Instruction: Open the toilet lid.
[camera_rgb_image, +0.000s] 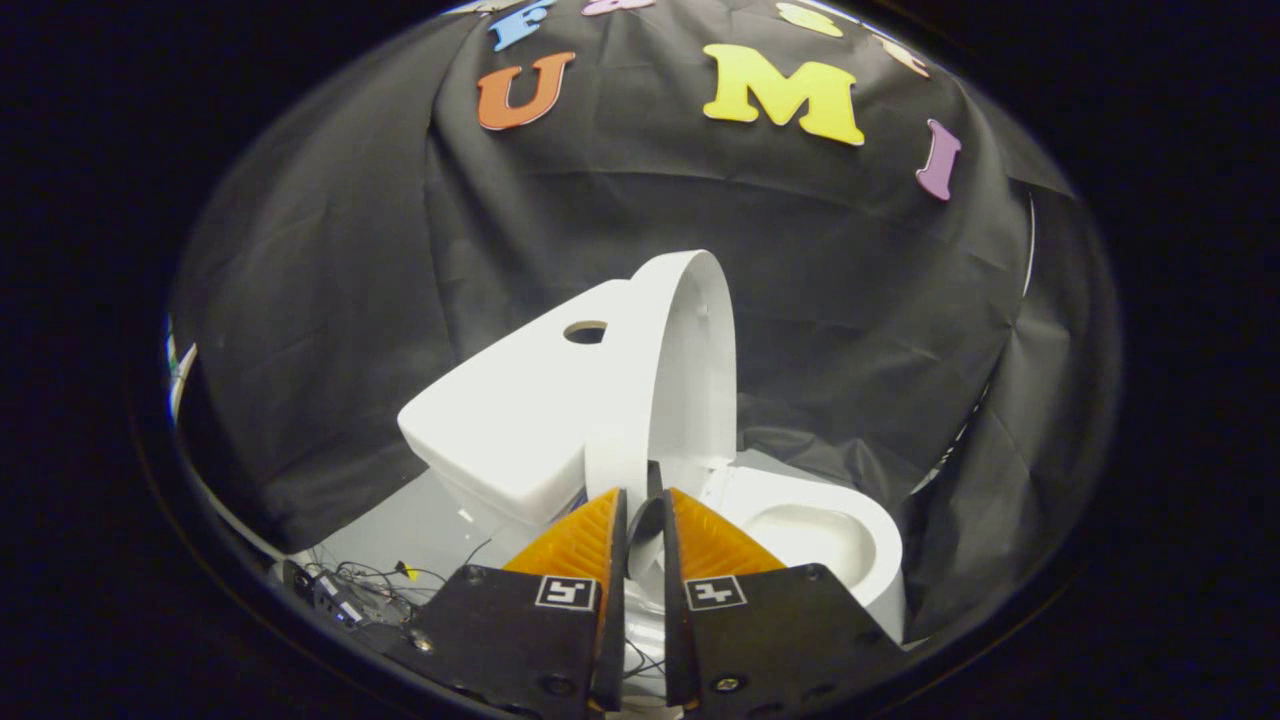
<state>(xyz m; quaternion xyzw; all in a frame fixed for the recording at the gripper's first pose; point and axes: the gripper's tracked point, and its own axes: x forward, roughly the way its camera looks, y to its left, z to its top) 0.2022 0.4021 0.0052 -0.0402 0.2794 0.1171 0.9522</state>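
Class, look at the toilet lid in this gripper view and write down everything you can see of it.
The toilet lid is a white, smooth, plastic-looking oval with a rounded top edge. It stands raised, nearly upright, leaning back beside the tank, its pale inner face turned toward the open bowl. Its lower end sits at the hinge behind the bowl. The tongs are just below its near edge, fingers almost closed with a narrow gap; whether they pinch the edge cannot be told.

Cloth-walled test booth (330, 330) with toilet (800, 540)
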